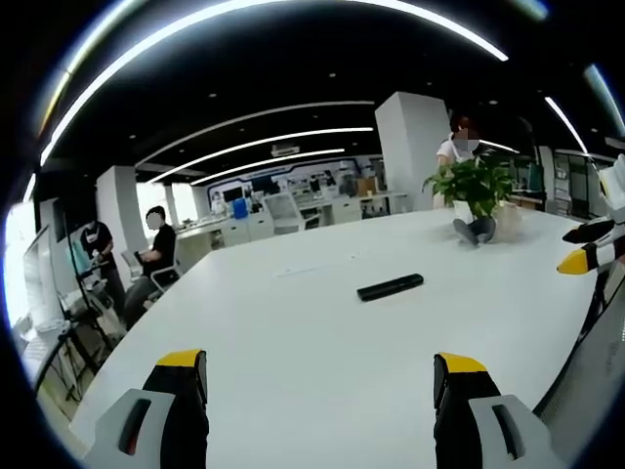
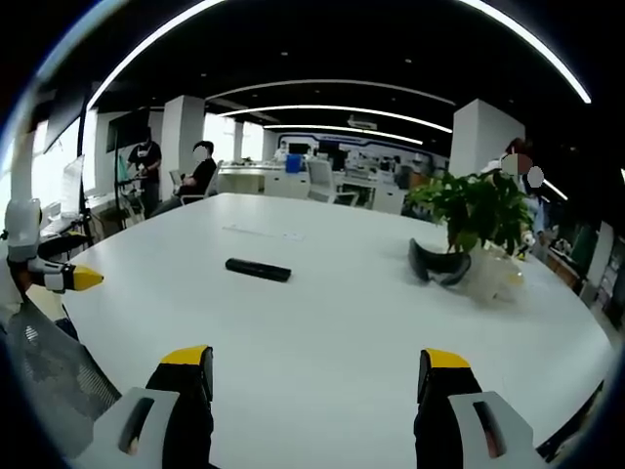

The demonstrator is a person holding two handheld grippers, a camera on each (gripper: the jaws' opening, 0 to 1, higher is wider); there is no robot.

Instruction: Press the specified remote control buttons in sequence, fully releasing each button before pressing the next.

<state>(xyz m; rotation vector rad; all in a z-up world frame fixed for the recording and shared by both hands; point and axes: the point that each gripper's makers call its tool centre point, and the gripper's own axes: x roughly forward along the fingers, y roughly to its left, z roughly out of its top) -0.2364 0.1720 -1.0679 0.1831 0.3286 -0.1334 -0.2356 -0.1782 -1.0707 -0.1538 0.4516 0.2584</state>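
Black slim remote control, flat

Ahead of my fingers the remote is too small for me to tell its buttons. My other gripper is cut off by the edge in the left gripper view, as is the plant's pot behind dark goggles
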